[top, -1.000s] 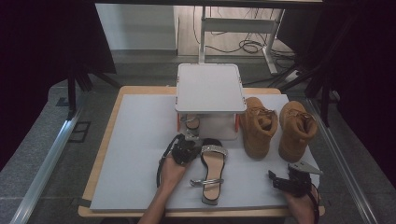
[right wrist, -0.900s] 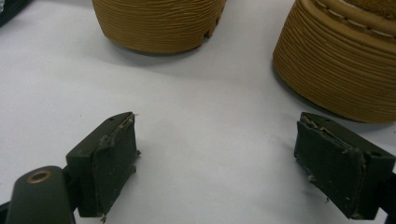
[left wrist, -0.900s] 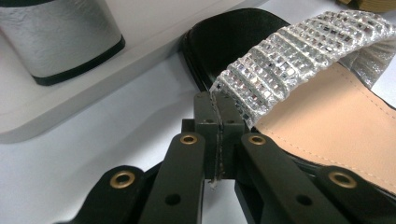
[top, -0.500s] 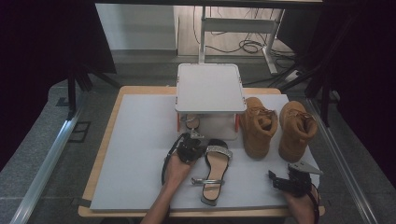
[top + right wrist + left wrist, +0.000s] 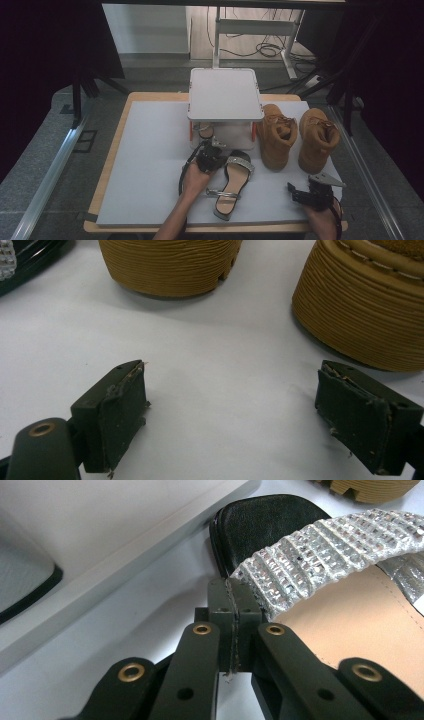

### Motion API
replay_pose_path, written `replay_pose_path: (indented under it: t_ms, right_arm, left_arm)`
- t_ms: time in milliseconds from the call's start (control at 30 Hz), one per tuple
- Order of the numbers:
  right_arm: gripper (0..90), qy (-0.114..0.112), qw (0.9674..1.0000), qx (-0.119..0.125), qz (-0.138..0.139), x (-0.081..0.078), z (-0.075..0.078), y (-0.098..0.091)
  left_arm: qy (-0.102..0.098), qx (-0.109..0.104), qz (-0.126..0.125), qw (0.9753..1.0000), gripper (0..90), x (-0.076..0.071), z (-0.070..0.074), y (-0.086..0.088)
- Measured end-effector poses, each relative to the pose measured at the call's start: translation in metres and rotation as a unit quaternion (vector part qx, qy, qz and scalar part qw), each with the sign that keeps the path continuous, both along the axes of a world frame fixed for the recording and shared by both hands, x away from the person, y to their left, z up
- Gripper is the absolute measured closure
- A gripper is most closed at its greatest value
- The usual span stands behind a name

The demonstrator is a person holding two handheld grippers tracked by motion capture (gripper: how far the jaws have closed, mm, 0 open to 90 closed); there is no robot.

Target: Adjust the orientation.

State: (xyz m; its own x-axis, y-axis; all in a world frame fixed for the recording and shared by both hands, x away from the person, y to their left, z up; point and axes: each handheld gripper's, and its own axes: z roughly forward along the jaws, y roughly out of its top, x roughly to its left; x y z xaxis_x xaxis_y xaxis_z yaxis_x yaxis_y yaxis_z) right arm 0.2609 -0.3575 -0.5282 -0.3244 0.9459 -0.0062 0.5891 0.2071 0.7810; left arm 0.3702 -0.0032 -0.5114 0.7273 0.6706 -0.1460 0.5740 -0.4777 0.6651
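A flat sandal (image 5: 232,182) with a silver strap and tan insole lies on the grey mat, toe toward the white stand. My left gripper (image 5: 210,151) sits at the sandal's front left. In the left gripper view its jaws (image 5: 231,587) are pressed together, and their tips touch the edge of the silver strap (image 5: 325,550) beside the black toe (image 5: 265,525). My right gripper (image 5: 309,192) rests near the front right corner. It stands open (image 5: 240,420) over bare mat, facing two tan boots (image 5: 170,265) (image 5: 370,305).
A white two-level stand (image 5: 225,92) sits at the back middle, with a second sandal (image 5: 204,131) under it. The two tan boots (image 5: 275,135) (image 5: 316,137) stand upright to its right. The grey mat (image 5: 150,165) covers a wooden table with dark floor around it.
My left gripper has slid forward and to the right toward the stand, and the sandal's toe has shifted slightly with it. The right gripper has stayed put.
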Motion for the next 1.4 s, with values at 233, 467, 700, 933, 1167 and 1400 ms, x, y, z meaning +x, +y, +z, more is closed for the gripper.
replay_pose_path:
  t_ms: [233, 467, 700, 933, 1167, 1400]
  right_arm:
    - [12.8, 0.0, 1.0, 0.0, 0.0, 0.0, 0.0, 0.0]
    - [12.8, -0.001, 1.0, 0.0, 0.0, 0.0, 0.0, 0.0]
    - [12.8, -0.001, 1.0, 0.001, 0.0, 0.0, 0.0, 0.0]
    - [12.8, -0.001, 1.0, 0.001, 0.0, 0.0, 0.0, 0.0]
    - [12.8, 0.0, 1.0, 0.0, 0.0, 0.0, 0.0, 0.0]
    - [12.8, 0.0, 1.0, 0.0, 0.0, 0.0, 0.0, 0.0]
  left_arm:
    - [0.001, 0.003, -0.016, 0.9999, 90.0, 0.003, 0.001, -0.011]
    - [0.006, 0.001, -0.029, 0.9996, 90.0, 0.004, 0.001, -0.02]
    - [0.01, -0.005, -0.03, 0.9995, 88.7, 0.005, 0.0, -0.013]
    - [0.0, 0.003, -0.003, 1.0, 70.4, 0.001, 0.001, 0.002]
    - [-0.012, 0.026, 0.017, 0.9995, 58.0, -0.008, 0.003, 0.017]
    - [-0.029, 0.028, 0.032, 0.9987, 49.9, -0.021, 0.006, 0.033]
